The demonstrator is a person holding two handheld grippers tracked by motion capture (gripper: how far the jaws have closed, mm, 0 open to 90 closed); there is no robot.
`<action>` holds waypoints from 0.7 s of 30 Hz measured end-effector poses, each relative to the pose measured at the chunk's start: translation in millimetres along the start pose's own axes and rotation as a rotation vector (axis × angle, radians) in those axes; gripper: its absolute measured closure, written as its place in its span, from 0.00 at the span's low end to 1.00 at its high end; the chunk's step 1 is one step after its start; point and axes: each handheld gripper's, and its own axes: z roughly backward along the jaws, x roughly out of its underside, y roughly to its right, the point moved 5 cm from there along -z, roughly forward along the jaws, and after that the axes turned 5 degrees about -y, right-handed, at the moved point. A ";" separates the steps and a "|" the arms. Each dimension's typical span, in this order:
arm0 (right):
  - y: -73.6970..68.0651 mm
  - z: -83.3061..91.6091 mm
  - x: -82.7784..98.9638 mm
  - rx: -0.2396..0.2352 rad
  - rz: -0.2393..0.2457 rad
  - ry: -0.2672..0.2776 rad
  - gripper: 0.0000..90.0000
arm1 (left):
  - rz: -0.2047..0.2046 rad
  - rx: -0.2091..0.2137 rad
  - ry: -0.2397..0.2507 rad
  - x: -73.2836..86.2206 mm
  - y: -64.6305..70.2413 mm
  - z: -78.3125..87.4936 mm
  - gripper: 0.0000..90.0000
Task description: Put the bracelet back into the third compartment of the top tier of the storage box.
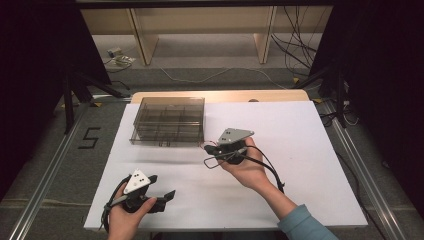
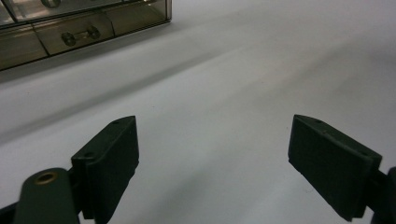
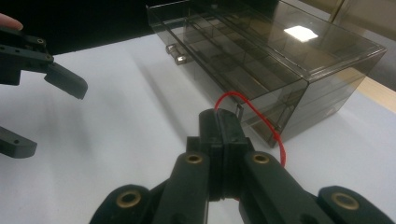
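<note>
A smoky clear drawer box stands at the back left of the white board. Just off its front right corner a hand holds my right gripper, shut on a thin red loop that looks like a rubber band. In the right gripper view the red loop arches out from the pressed jaws of the right gripper toward the drawer box. My left gripper rests at the front left, open and empty. The left gripper faces bare board, with the drawer box farther off.
The board lies on a wooden table. Metal rails run along both sides on the floor. Shelf legs and cables lie beyond the far edge. The left gripper shows open at the left of the right gripper view.
</note>
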 end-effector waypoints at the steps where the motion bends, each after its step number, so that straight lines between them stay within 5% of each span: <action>1: 0.1 -0.1 -0.8 0.000 0.001 0.001 1.00 | 0.001 0.000 0.001 -0.1 -0.1 0.2 0.18; 21: -1.0 -6.0 -15.1 -0.001 0.002 0.012 1.00 | 0.004 -0.001 0.000 -0.2 -0.8 0.9 0.18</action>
